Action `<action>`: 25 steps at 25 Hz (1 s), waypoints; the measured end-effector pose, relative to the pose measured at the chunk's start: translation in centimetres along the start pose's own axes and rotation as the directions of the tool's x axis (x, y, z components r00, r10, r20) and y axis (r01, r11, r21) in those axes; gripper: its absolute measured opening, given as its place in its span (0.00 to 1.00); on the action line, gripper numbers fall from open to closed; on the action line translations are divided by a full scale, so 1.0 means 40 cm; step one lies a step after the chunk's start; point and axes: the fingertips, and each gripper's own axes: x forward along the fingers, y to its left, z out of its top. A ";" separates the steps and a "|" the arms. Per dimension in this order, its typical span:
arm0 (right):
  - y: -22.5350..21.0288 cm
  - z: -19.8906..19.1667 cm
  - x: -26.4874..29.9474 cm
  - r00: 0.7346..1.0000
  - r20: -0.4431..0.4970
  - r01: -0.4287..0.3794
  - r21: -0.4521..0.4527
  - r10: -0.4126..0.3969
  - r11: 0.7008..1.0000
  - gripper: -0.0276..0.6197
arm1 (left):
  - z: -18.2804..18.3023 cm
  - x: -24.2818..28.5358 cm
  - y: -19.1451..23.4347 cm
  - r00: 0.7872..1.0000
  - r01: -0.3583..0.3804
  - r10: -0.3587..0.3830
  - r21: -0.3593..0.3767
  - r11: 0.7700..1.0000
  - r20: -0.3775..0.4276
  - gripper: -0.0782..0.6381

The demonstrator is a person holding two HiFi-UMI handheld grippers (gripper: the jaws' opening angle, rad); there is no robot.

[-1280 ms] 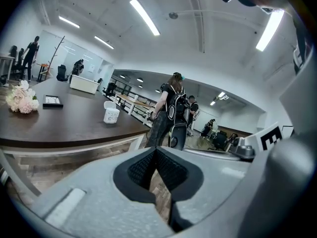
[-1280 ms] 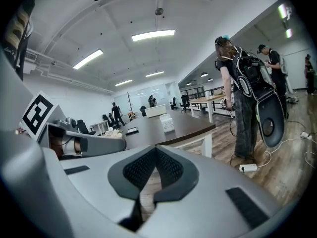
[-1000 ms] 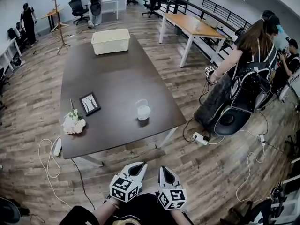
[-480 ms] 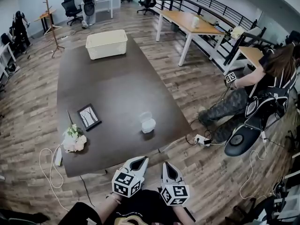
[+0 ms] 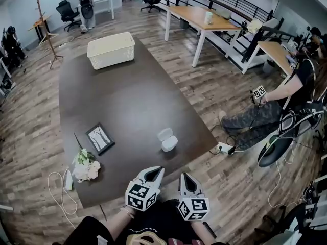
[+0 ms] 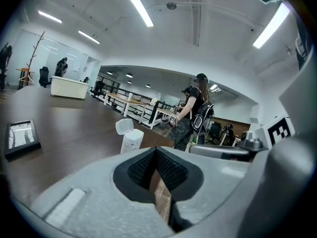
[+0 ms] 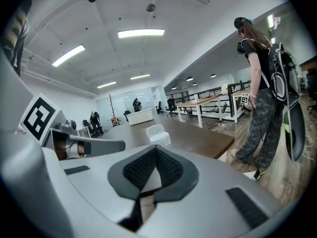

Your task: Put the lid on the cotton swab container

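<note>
A small white cotton swab container [image 5: 170,144] stands on the dark table [image 5: 127,96] near its front right corner. Its hinged lid [image 5: 164,133] is flipped up and open. The left gripper view shows the container [image 6: 132,141] ahead, with its lid [image 6: 124,126] raised; the right gripper view shows the container [image 7: 160,139] too. My left gripper [image 5: 156,171] and right gripper [image 5: 183,176] hang side by side off the table's front edge, close to my body. Both are shut and hold nothing. They are well short of the container.
On the table are a cream basket [image 5: 111,50] at the far end, a framed picture [image 5: 99,138] and a white flower bunch [image 5: 86,166] at the front left. A person [image 5: 286,103] with gear sits to the right, and a power strip [image 5: 224,148] and cables lie on the floor.
The table and container have come nearer and lower in the head view as I moved. The person at right has shifted farther right and now sits. Both grippers stay shut.
</note>
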 end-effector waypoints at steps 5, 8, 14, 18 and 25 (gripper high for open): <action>0.006 0.019 0.039 1.000 0.011 0.010 0.011 -0.010 1.000 0.05 | 0.009 0.004 0.051 0.999 -0.041 0.042 0.028 0.999 -0.019 0.11; -0.004 0.032 0.059 1.000 0.018 0.015 0.020 -0.015 1.000 0.05 | 0.014 0.016 0.077 0.998 -0.061 0.062 0.025 0.998 -0.024 0.11; -0.036 0.062 0.112 1.000 0.010 -0.008 0.029 0.008 1.000 0.05 | 0.025 0.060 0.100 0.997 -0.071 0.071 0.001 0.997 -0.043 0.11; -0.066 0.081 0.155 0.999 -0.012 -0.048 0.012 0.048 0.999 0.05 | 0.035 0.094 0.119 0.994 -0.098 0.097 -0.020 0.995 -0.045 0.11; -0.128 0.123 0.236 0.991 -0.043 -0.127 -0.011 0.126 0.992 0.05 | 0.057 0.150 0.187 0.984 -0.176 0.175 -0.030 0.984 -0.040 0.11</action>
